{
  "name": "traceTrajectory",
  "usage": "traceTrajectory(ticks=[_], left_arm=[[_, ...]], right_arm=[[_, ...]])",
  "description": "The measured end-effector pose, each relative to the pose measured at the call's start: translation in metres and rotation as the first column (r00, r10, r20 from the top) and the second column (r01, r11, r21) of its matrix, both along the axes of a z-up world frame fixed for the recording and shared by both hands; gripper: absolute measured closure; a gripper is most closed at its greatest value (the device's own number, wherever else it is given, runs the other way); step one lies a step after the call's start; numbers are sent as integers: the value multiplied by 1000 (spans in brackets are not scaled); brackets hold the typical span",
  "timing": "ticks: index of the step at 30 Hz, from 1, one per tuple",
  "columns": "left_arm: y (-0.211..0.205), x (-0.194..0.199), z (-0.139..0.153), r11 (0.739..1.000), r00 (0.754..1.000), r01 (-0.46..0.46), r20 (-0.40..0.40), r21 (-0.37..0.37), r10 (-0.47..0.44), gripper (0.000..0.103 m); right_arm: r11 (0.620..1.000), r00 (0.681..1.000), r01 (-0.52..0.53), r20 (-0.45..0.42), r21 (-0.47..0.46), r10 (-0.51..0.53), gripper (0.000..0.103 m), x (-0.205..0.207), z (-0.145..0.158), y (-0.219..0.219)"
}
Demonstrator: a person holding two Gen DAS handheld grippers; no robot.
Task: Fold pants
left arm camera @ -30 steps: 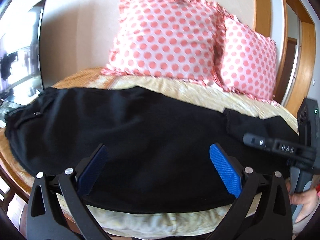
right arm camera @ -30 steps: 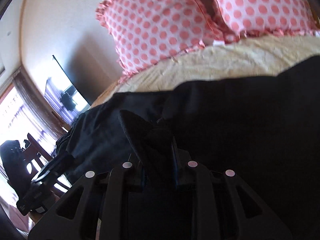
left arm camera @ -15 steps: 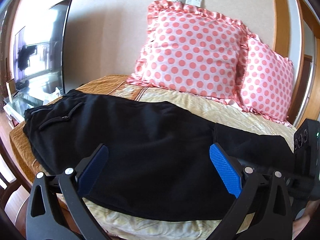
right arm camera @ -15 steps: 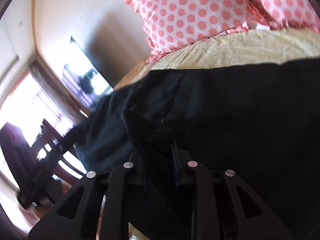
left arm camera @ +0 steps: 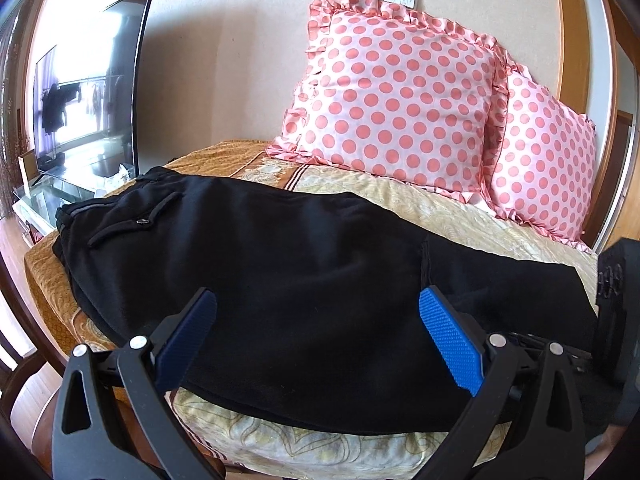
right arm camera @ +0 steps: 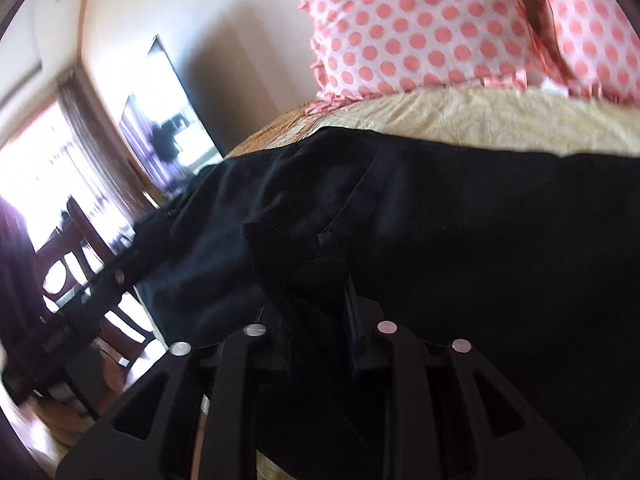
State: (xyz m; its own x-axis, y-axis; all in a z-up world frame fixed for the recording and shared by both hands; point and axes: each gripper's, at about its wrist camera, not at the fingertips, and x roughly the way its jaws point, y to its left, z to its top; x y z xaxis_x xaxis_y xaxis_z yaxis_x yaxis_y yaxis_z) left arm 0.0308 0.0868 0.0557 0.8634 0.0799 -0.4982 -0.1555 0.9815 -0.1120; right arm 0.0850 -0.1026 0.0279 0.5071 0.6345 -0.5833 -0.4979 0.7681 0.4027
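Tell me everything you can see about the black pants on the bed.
The black pants look like soft, matte knit fabric, lying lengthwise across the yellow bedspread, waistband toward the television. A buttoned back pocket faces up near the waistband. The leg end is folded over toward the middle. The right gripper has a bunch of this fabric between its opening jaws; the open left gripper hovers clear.

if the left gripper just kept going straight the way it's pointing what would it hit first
Most likely the black pants spread on the bed. The left gripper is open and empty, angled down at the fabric, with nothing visible between. Depth is hard to judge in the fisheye view.
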Motion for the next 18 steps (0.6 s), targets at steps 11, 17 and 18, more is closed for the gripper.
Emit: traceTrajectory(ticks=[11,17,18], left_arm=[[18,-5,0,998,998,-56,6,-4,56,2],[34,-12,3,995,996,-93,13,-20,94,2],[38,-13,4,994,994,-106,16,-14,106,2]], right_arm=[[984,967,148,224,-101,-122,37,-7,38,-16],[968,986,65,163,-241,-25,37,-2,14,14],[965,989,47,150,-260,-7,37,-6,9,18]])
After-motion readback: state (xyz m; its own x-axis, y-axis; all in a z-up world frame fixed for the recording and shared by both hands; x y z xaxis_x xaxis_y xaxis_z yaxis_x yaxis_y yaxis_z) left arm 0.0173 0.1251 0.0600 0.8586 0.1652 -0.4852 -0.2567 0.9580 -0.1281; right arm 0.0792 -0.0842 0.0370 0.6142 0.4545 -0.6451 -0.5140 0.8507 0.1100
